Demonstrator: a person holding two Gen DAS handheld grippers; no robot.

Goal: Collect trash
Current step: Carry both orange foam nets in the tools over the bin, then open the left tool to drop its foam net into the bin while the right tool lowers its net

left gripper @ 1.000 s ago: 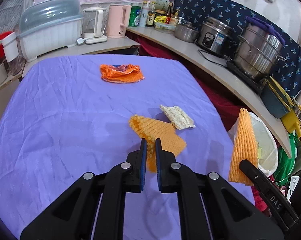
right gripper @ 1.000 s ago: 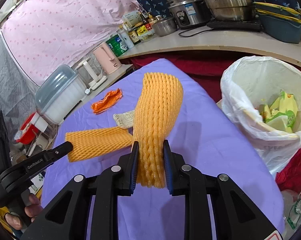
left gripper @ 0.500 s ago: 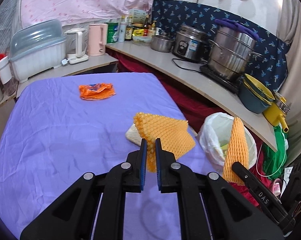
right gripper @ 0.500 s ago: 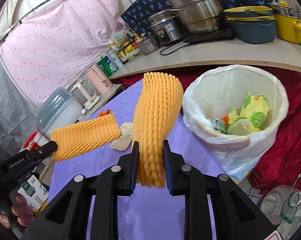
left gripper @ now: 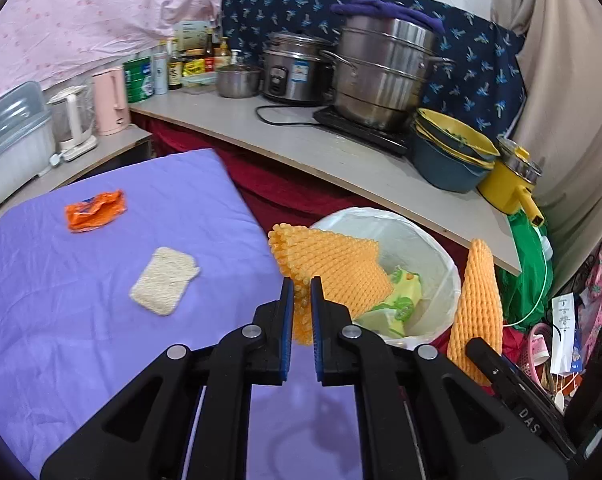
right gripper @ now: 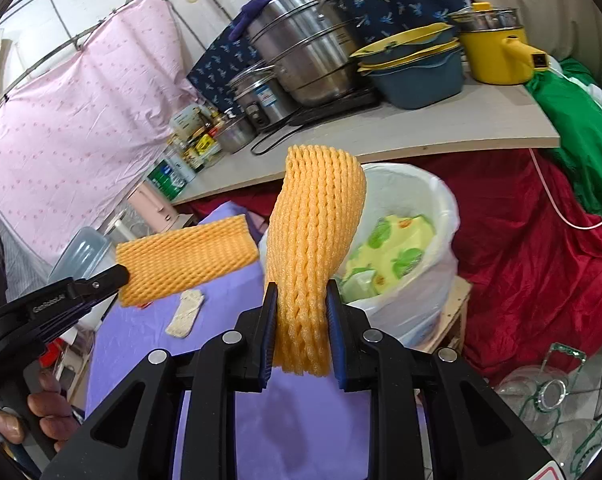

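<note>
There, on the left part of the purple surface [left gripper: 81, 320], lay an orange wrapper [left gripper: 94, 211] and, nearer to the camera, a beige pad [left gripper: 165, 280], well apart from each other. In the middle, the left gripper [left gripper: 300, 312] had its fingers [left gripper: 286, 320] pressed almost together, pinching the lower corner of a flat orange net [left gripper: 333, 264]. This net hung in the air, partly over the edge of the surface and partly in front of the bin [left gripper: 433, 248]. The bin, lined with a white bag, stood just beside the surface, below a long counter with pots. Inside it some yellow-green packaging [left gripper: 401, 296] was visible. Further right, the right gripper [right gripper: 301, 320] pinched a second, rolled net [right gripper: 313, 248] by its lower part; this one stood upright, its top bent over, in front of the bin's near rim. In the right wrist view a hand [right gripper: 25, 420] showed at the lower left, holding the handle of the left gripper.
</note>
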